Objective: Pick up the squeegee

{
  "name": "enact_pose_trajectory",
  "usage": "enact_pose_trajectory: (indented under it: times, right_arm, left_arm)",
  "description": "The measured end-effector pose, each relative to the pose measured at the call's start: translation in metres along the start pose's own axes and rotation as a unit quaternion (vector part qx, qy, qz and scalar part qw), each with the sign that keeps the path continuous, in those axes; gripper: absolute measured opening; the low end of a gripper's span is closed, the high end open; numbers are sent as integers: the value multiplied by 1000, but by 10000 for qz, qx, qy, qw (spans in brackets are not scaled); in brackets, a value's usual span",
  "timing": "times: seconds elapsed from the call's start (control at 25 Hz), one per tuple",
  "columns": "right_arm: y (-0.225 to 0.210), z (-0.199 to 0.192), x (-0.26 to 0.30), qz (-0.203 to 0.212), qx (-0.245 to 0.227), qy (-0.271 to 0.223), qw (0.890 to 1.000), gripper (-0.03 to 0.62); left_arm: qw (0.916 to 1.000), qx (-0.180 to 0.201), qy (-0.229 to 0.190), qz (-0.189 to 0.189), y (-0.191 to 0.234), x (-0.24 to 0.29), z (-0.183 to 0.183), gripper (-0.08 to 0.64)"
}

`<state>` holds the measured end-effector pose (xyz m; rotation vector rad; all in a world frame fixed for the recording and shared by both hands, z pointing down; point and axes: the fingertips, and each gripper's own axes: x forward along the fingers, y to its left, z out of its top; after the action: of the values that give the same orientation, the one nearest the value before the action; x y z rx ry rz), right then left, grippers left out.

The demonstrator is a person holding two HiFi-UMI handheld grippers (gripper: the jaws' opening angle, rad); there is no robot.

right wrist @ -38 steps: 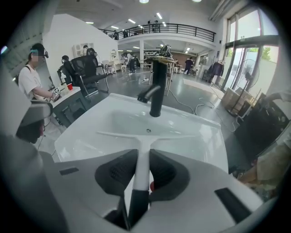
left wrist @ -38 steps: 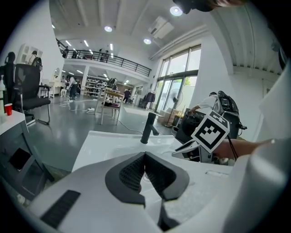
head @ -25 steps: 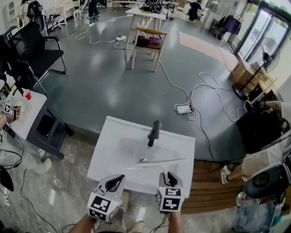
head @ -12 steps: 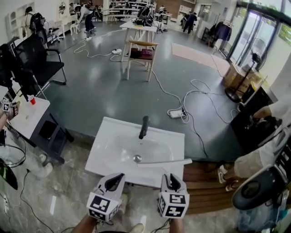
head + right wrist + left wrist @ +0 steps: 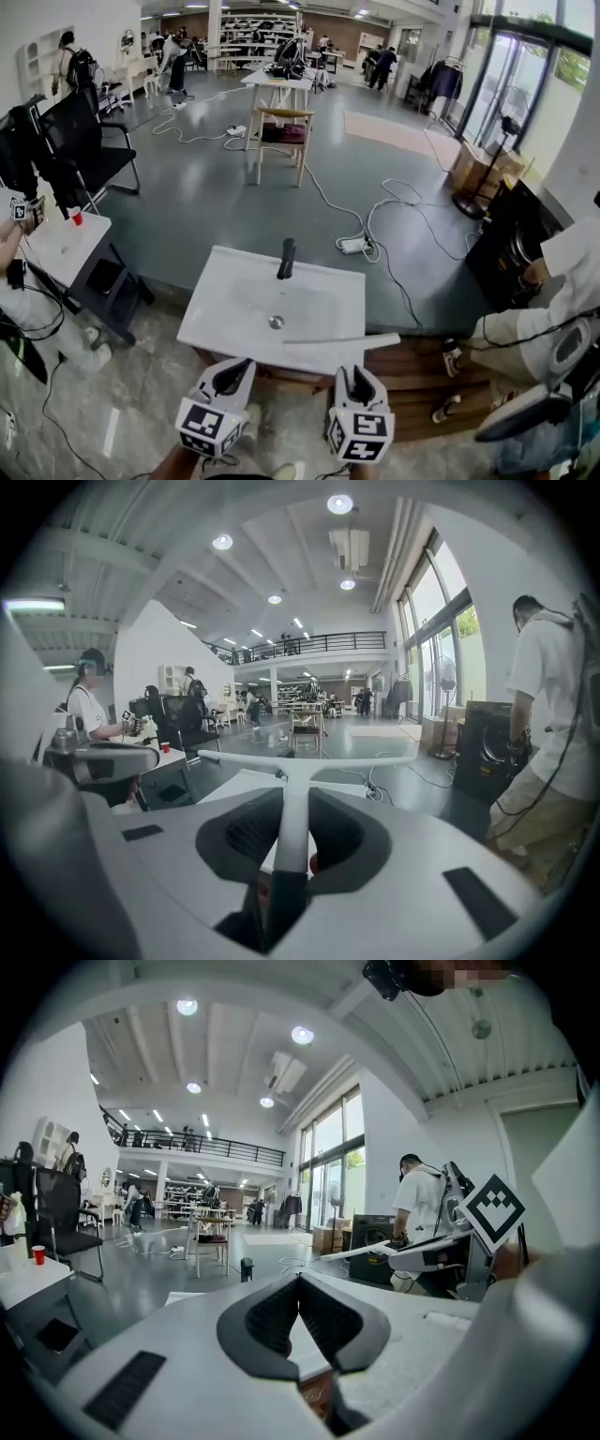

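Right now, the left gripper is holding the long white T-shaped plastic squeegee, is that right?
No, the right gripper holds the long white T-shaped plastic squeegee; the right gripper view shows its handle clamped between the jaws. The left gripper is shut, empty.

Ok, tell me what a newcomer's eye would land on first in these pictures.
First, the long white squeegee, gripped by its handle in the right claw, with its blade held crosswise over the near edge of the white sink. Next, the black faucet stands upright at the sink's far rim. The left claw is shut on nothing beside the right one.
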<state>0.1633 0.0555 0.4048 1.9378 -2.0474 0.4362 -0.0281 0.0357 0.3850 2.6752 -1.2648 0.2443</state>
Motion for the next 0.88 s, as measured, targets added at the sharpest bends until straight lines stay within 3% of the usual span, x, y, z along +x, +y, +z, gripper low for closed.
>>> enact_pose_trajectory:
  times: [0.6,0.88]
  right_arm:
    - [9,-21,-111,36,60,-674,9977,84]
    - [11,-36,-134,44,105,-685,9976,84]
  left_arm:
    - [9994,231,-242,85,-57,-86,4,2]
    - [9994,270,-223,69,-72,-104,-2,3]
